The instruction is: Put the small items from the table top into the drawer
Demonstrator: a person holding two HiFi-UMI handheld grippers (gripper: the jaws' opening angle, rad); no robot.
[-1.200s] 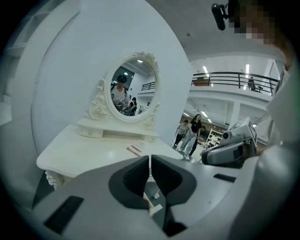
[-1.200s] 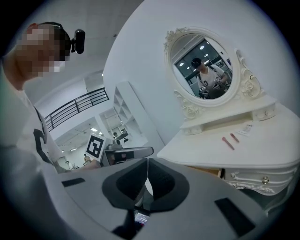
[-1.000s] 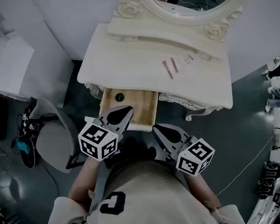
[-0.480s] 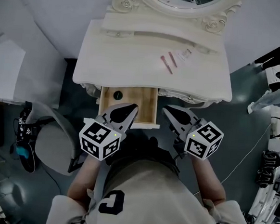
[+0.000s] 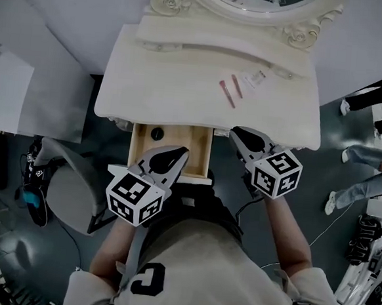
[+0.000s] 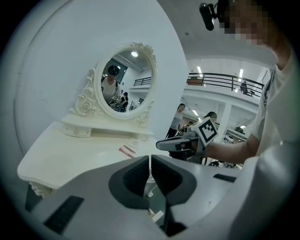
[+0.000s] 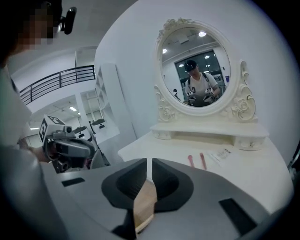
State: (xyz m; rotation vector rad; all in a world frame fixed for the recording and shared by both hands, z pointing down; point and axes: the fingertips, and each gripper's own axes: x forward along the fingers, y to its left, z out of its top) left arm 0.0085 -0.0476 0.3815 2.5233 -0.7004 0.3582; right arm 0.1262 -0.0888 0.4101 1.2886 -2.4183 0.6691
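**A:** Both pairs of jaws are pressed together, with nothing in them. The left hand-held gripper [image 5: 175, 155] is at the open drawer's [image 5: 138, 152] front, the right hand-held gripper [image 5: 240, 133] at the desk's [image 5: 163, 87] front edge.

**B:** The pink sticks [image 5: 229, 91] and packet [image 5: 255, 78] lie flat near its twelve o'clock.

**A:** They're thin and close together. Unopened jaws would likely shove them, and a pinch might flick one stick away.

Your left gripper [image 5: 176, 154] and right gripper [image 5: 237, 132] both tilt forward and down, jaws closed; your right arm is extended further.
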